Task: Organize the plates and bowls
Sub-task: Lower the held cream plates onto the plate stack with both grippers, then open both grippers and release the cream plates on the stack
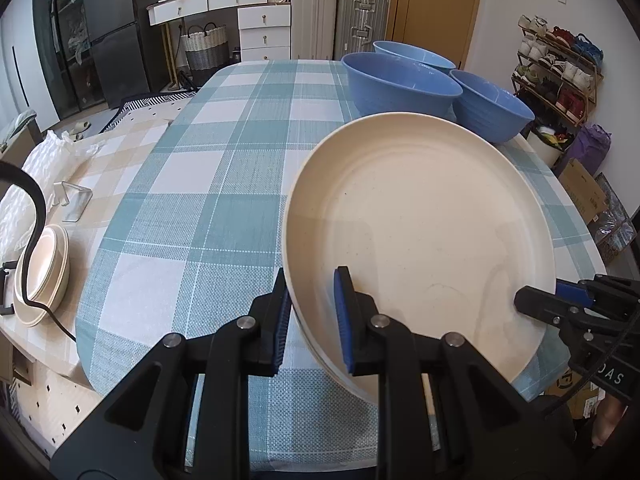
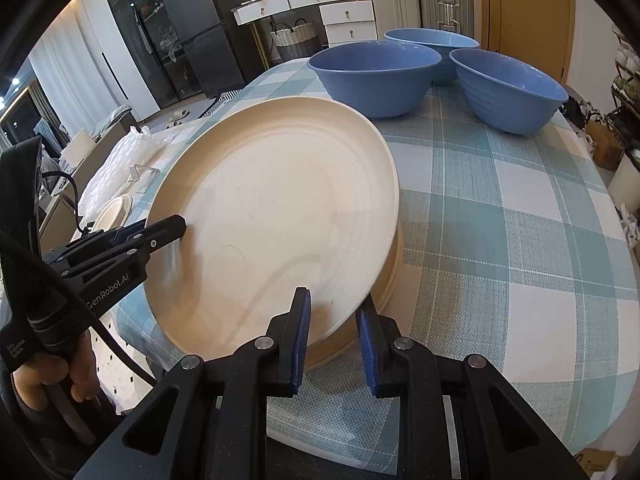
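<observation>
- The cream plate hangs tilted over the checked worktop, its face turned up toward both cameras, apparently with more plates stacked beneath it.
- The left claw is clamped on its near-left rim and the right claw on the opposite rim, likely sharing the load to keep it steady.
- Three blue bowls stand beyond it.
</observation>
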Demonstrator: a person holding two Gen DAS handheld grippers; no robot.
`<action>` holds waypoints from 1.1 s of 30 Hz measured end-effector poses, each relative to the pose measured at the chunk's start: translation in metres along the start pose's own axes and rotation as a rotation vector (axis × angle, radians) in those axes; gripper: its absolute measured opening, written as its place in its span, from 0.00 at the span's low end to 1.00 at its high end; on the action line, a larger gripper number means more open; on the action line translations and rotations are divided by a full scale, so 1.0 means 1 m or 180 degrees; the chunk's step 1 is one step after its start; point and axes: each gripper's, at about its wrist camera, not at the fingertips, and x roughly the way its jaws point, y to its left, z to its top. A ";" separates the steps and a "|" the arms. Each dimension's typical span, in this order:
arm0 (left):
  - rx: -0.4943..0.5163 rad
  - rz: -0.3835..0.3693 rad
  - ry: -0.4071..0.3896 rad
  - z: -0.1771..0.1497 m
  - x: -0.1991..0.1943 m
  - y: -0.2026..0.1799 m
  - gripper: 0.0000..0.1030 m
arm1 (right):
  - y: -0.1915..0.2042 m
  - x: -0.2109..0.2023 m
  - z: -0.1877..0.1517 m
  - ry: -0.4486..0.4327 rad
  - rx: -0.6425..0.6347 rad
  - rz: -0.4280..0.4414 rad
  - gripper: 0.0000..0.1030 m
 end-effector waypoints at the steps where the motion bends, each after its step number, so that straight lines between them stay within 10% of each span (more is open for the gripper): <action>1: -0.0003 -0.0002 0.0010 0.000 0.001 0.000 0.17 | 0.000 0.000 0.000 0.0005 -0.0004 -0.0005 0.22; 14: -0.0006 -0.0034 0.0045 -0.003 0.004 0.002 0.17 | 0.005 0.001 -0.002 0.0001 -0.0063 -0.0085 0.24; 18: -0.0028 -0.0041 0.0088 -0.002 0.007 0.005 0.16 | 0.009 0.000 -0.003 0.0014 -0.0150 -0.0146 0.46; 24: -0.0064 -0.0032 0.0104 -0.002 0.008 0.009 0.17 | 0.002 -0.003 -0.001 -0.0019 -0.0097 -0.0113 0.48; 33: -0.0089 -0.0056 0.0007 0.002 0.001 0.014 0.70 | -0.008 -0.009 0.001 -0.0074 -0.0019 -0.0032 0.60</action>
